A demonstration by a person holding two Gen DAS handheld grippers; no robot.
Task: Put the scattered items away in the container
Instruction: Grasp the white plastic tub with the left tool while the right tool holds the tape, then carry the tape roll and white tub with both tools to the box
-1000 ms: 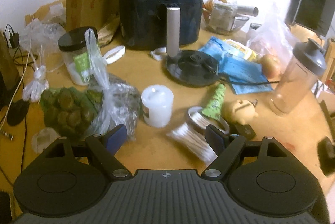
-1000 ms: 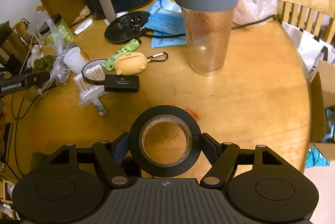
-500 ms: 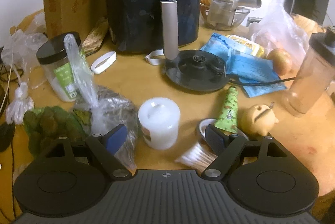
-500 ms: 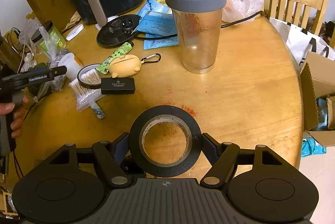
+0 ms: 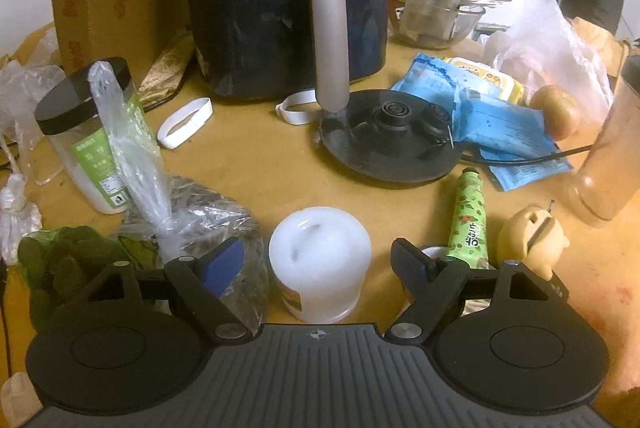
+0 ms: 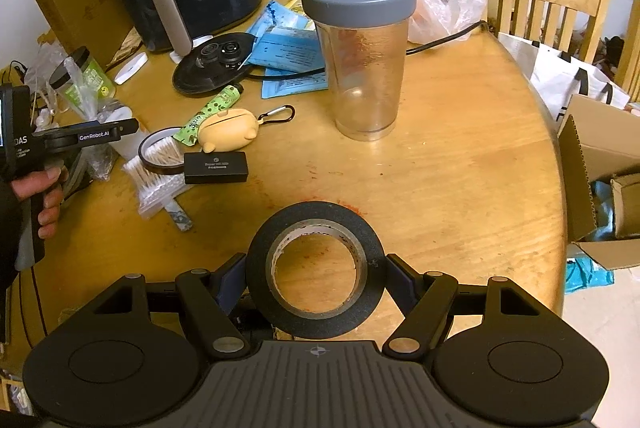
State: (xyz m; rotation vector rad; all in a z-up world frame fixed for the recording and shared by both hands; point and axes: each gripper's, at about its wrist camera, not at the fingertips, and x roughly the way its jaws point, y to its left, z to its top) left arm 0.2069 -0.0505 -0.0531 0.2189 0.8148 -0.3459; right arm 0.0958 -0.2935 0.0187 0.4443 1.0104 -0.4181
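Observation:
My right gripper (image 6: 316, 274) is shut on a black roll of tape (image 6: 256, 260), held above the wooden table (image 6: 460, 168). My left gripper (image 5: 318, 260) is open, its fingers on either side of a small white jar (image 5: 320, 264) without touching it. Beside that jar lie a green tube (image 5: 468, 224) and a yellow pig-shaped case (image 5: 532, 240). In the right wrist view the left gripper (image 6: 130, 126) shows at the left, held by a hand (image 6: 44, 196), near a pack of cotton swabs (image 6: 154, 176), a brown tape ring (image 6: 160, 154) and a small black box (image 6: 216, 168). An open cardboard box (image 6: 600, 180) stands off the table's right edge.
A black air fryer (image 5: 288, 0) and kettle base (image 5: 390, 136) stand at the back. A grey-lidded shaker bottle (image 6: 362, 48) is mid-table. Plastic bags (image 5: 192, 224), a black-lidded jar (image 5: 90, 140), blue packets (image 5: 496, 116) and wooden chairs (image 6: 536, 0) surround the area.
My left gripper has moved forward and lower, so the white jar now sits between its open fingers. The right gripper has kept hold of the tape, drifting slightly back from the shaker.

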